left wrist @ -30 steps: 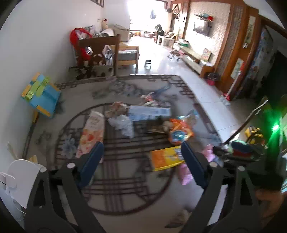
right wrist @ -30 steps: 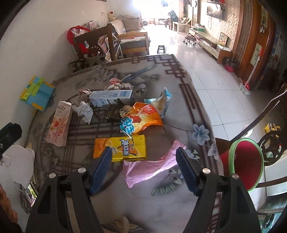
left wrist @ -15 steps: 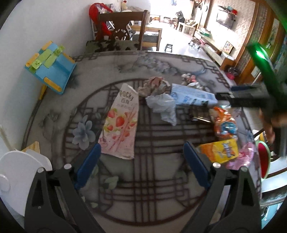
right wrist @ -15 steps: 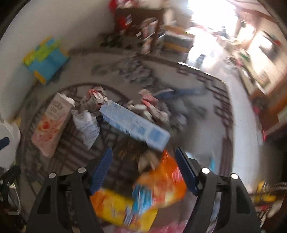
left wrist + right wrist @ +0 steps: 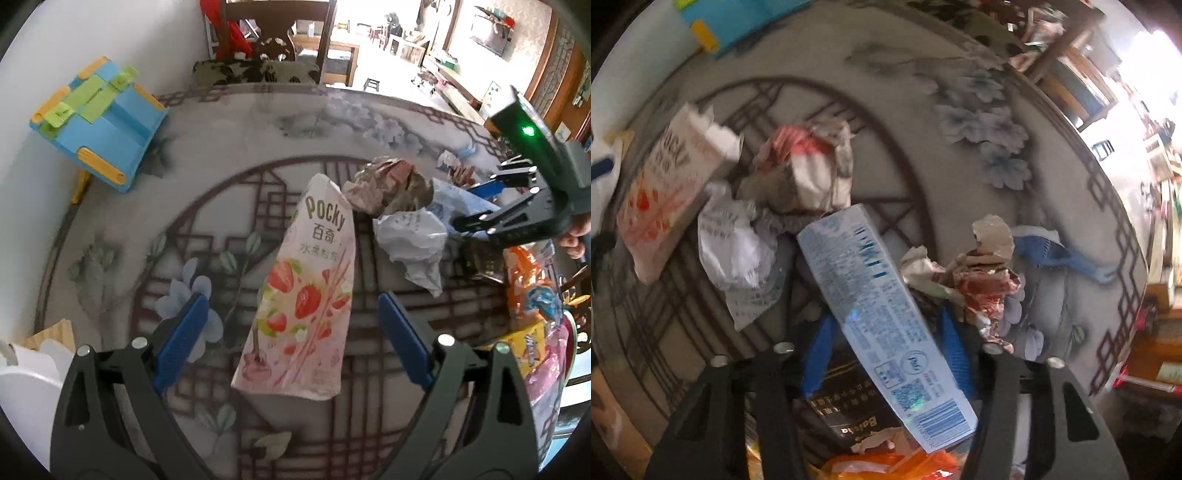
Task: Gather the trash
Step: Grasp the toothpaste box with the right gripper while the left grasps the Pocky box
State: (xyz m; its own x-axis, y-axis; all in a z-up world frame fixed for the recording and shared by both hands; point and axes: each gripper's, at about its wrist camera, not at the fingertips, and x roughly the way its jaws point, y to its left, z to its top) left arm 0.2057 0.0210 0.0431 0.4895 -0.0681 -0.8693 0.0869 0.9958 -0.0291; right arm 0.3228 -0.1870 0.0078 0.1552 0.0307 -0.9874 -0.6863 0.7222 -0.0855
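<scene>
1. In the left wrist view, the left gripper was at the bottom of the frame with its blue fingers spread wide and holding nothing.
2. Between these fingers, in the lower centre, lay the pink Pocky bag, flat on the patterned table. Its lower part lay between the two fingertips, but they did not touch it.
3. In my judgement, the step in hand was the approach to a first piece of trash. For the left side, the next move would call for going down over the bag and then closing across its width.
4. In the right wrist view, the right gripper stood at the bottom centre, its fingers moderately apart on both sides of the light blue carton. The carton ran diagonally between them. I cannot tell whether the pads already pressed it.
5. A little farther, left of the carton, lay a crumpled white paper, and above it a crumpled grey-red wrapper.
6. To the right of the carton lay another crumpled brown-red wrapper.
7. Farthest, in the upper left of the left wrist view, a blue and yellow toy box stood at the edge of the table, well apart from the trash.
</scene>
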